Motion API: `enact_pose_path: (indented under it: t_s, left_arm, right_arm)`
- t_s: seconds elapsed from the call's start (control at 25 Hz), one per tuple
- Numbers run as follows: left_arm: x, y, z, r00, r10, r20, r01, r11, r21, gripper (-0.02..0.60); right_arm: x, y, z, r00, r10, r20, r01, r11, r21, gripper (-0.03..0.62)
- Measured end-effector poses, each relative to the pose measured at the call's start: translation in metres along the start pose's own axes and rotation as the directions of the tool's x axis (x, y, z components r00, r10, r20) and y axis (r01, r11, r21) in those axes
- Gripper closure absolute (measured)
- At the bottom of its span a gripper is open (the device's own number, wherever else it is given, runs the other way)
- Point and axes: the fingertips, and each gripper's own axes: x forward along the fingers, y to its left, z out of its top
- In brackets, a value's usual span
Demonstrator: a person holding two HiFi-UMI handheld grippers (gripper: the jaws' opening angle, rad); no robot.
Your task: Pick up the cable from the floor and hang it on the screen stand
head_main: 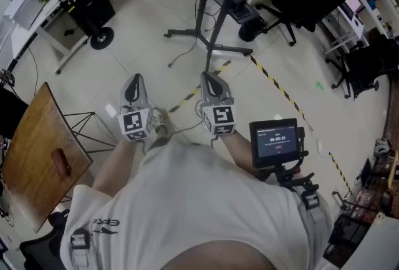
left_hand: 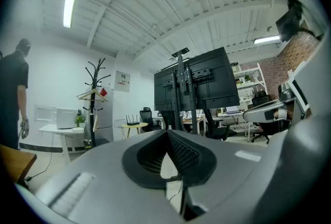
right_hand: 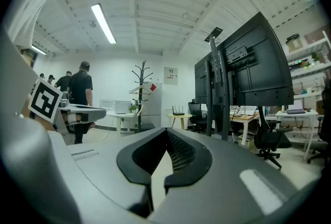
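Observation:
A thin dark cable [head_main: 179,58] lies on the pale floor beside the black base legs of the screen stand [head_main: 209,38]. I hold both grippers level at waist height, short of the stand. My left gripper [head_main: 134,80] is shut with nothing between its jaws. My right gripper [head_main: 209,75] is shut and empty too. In the left gripper view the gripper [left_hand: 166,132] faces the stand's post [left_hand: 181,88] and its dark screen [left_hand: 207,83], several steps off. The right gripper [right_hand: 166,131] sees the same stand [right_hand: 214,83] and screen [right_hand: 258,62] ahead to its right.
Yellow-black tape [head_main: 274,85] runs across the floor. A wooden board [head_main: 37,156] on a wire frame stands at my left; a black wheeled box [head_main: 93,10] sits further back. Office chairs [head_main: 361,69] crowd the right. A coat rack [left_hand: 95,99] and people [right_hand: 80,93] stand beyond.

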Motion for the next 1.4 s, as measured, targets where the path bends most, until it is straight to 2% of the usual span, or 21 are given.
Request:
enact_pose_path:
  t_s: [0.16,0.48,0.8,1.08,1.4]
  left_arm:
    - [0.054,0.03,-0.002,1.0,-0.024,-0.007,0.024,1.0,-0.015,0.58]
    - [0.171,0.093,0.015,0.993,-0.119,0.019,0.119,0.992,-0.03,0.58]
    - [0.238,0.127,-0.004,0.985,-0.171,-0.019,0.17,0.984,-0.046,0.58]
    - [0.277,0.131,-0.011,0.982,-0.181,-0.05,0.179,0.983,-0.046,0.58]
    - [0.34,0.116,-0.014,0.983,-0.168,-0.072,0.166,0.985,-0.041,0.58]
  right_arm:
    - [0.057,-0.005,0.008,0.999,-0.037,-0.002,0.037,0.999,-0.003,0.58]
    - [0.165,-0.016,0.042,0.987,-0.16,-0.002,0.159,0.987,-0.029,0.58]
    - [0.239,-0.016,0.062,0.974,-0.226,0.023,0.228,0.967,-0.115,0.58]
    - [0.28,-0.035,0.057,0.973,-0.23,-0.002,0.228,0.967,-0.114,0.58]
    - [0.328,-0.088,0.061,0.976,-0.217,0.002,0.216,0.971,-0.104,0.58]
